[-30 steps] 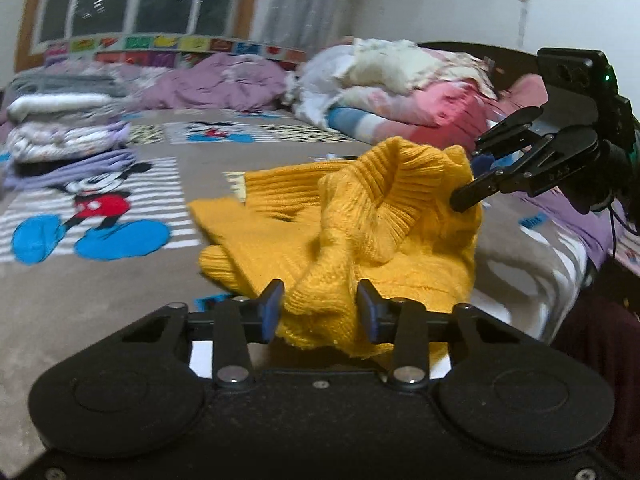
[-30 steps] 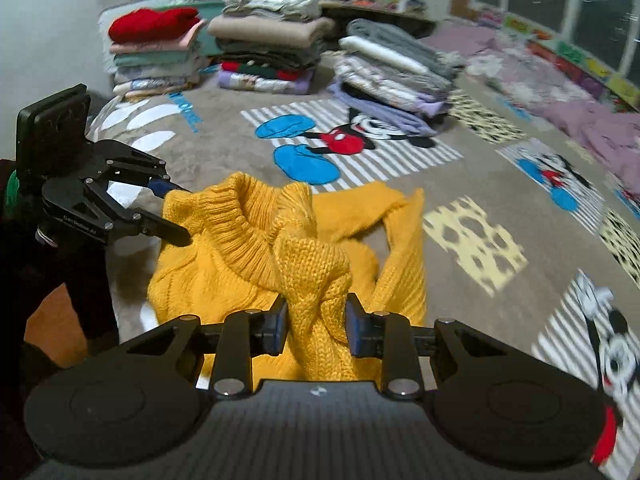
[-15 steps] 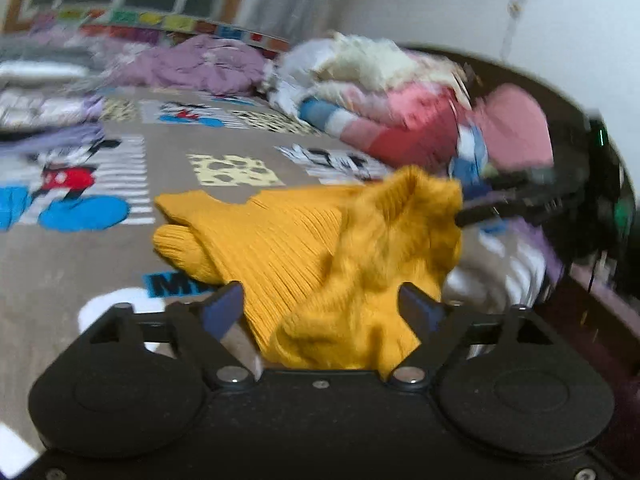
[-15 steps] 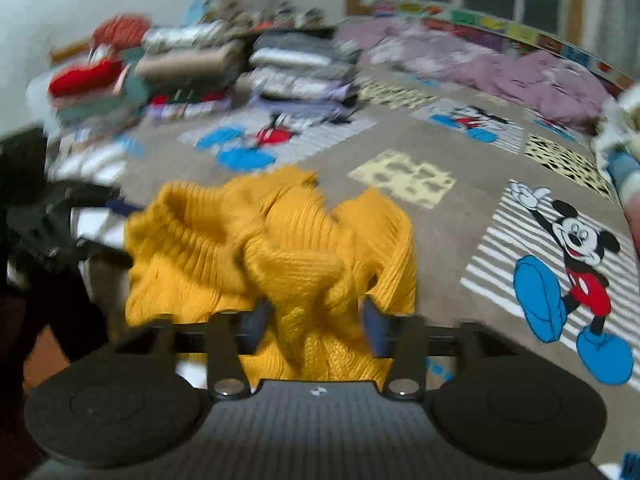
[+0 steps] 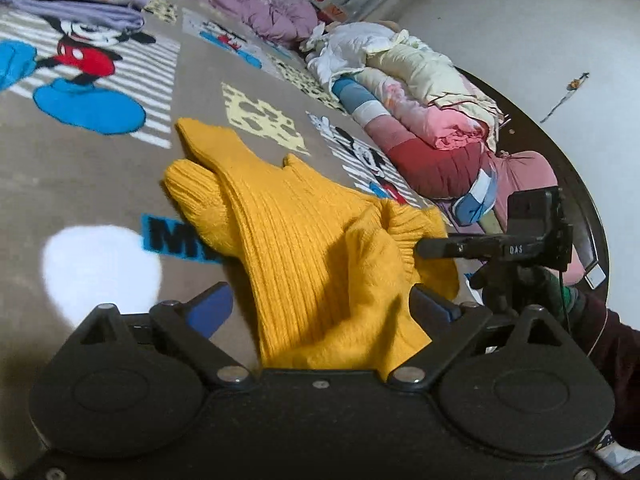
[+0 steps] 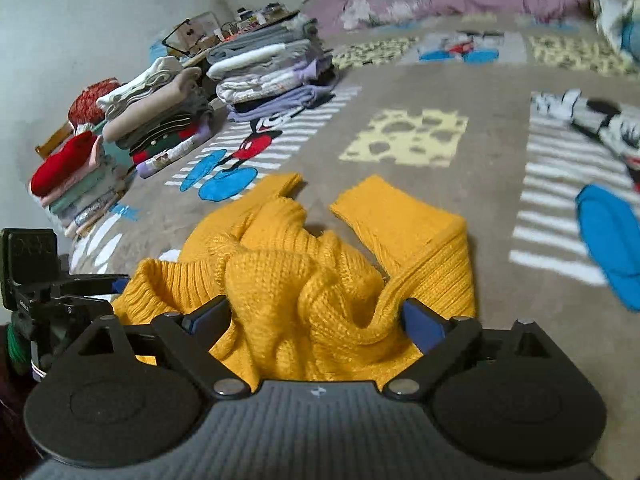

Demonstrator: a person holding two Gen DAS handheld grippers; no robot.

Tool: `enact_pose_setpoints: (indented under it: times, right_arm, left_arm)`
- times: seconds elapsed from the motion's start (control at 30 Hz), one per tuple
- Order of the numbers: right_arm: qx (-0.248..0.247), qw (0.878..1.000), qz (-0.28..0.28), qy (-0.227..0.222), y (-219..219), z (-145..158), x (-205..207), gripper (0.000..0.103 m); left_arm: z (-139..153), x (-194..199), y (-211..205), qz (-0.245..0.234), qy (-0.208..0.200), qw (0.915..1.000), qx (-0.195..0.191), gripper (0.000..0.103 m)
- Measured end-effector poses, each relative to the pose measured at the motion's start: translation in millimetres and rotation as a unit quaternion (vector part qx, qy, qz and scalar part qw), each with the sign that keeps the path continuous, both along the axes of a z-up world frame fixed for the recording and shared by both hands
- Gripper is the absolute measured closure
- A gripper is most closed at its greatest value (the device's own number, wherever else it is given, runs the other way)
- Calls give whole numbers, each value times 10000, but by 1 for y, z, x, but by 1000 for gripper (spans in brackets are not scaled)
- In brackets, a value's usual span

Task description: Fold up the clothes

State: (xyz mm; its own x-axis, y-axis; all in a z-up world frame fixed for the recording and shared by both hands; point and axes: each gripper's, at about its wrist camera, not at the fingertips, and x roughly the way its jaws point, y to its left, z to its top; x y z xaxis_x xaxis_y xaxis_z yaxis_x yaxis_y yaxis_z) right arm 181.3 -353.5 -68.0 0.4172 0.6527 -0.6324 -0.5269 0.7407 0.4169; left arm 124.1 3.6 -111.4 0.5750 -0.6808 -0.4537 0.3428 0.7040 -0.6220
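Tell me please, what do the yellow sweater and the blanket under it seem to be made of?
The yellow sweater looks like a thick knit, probably wool or acrylic yarn: ribbed rows and chunky stitches show, with a matte surface. The blanket looks like soft printed fleece or plush: its cartoon print has fuzzy edges and no visible weave. The exact fibres cannot be told.

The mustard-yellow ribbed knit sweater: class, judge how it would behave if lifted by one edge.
The mustard-yellow ribbed knit sweater lies bunched in soft folds, so it would likely drape limply. Its thick knit suggests some weight and sag. The ribbed texture probably grips well rather than slipping.
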Motion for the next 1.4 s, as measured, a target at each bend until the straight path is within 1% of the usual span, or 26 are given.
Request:
enact_pose_setpoints:
  times: [0.13,0.23,0.27,0.3,0.37,0.4,0.43,0.47,0.5,0.6,0.7,0.77,0.83,0.9,0.97,1.13,1.23,1.33,1.37,1.4]
  right_arm:
    - [98,9997,138,189,6,-16,9,11]
    - [246,9992,175,261,9,-23,15,10]
    - [317,9990,184,271,10,-25,18,11]
    - [351,9989,190,260,11,-27,19,14]
    - [415,9988,170,200,13,-26,21,21]
    - [478,9987,135,149,14,-23,21,25]
    - [541,9984,99,98,15,-20,22,30]
    - [604,9981,63,48,16,-17,22,42]
    - [667,9978,27,-3,17,-13,23,45]
    - [855,9962,-80,-156,20,-3,25,51]
    - [1043,9939,-188,-308,23,7,26,54]
    - [1168,9920,-259,-409,24,13,27,54]
    - [1292,9897,-331,-511,26,20,29,55]
    - [1285,9884,-465,-656,32,26,40,55]
    - [1253,9869,-610,-810,38,31,53,55]
    - [1168,9812,-973,-1192,52,44,87,55]
    - [1116,9763,-1189,-1420,61,52,107,55]
    - [1063,9705,-1404,-1647,70,60,127,55]
    - [998,9714,-1457,-1586,75,56,132,55]
    - [943,9744,-1485,-1402,79,46,137,54]
  left_arm:
    - [-11,18,-5,59,230,9997,-35,4]
    - [-16,29,-11,24,274,9995,-122,4]
    - [-16,32,-13,-1,264,9995,-147,4]
    - [-16,36,-16,-30,246,9995,-170,5]
    - [-16,45,-22,-82,260,9993,-244,23]
    - [-17,50,-24,-96,300,9991,-281,36]
    - [-18,54,-26,-87,332,9989,-325,43]
    - [-15,56,-26,-97,305,9988,-369,46]
    - [-12,59,-27,-117,257,9988,-411,51]
    - [8,64,-26,-227,-12,9991,-344,53]
    - [35,79,-20,-252,-267,9988,-310,55]
    - [55,94,-14,-259,-408,9985,-260,56]
    - [78,112,-11,-299,-598,9977,-124,56]
    - [98,132,-9,-346,-771,9964,27,56]
    - [110,153,-6,-386,-847,9956,107,56]
    - [123,202,5,-408,-823,9956,200,56]
    - [125,224,9,-429,-799,9956,252,56]
    - [112,243,12,-430,-579,9967,376,56]
    - [103,250,13,-427,-433,9971,461,56]
    - [92,254,12,-412,-302,9970,588,56]
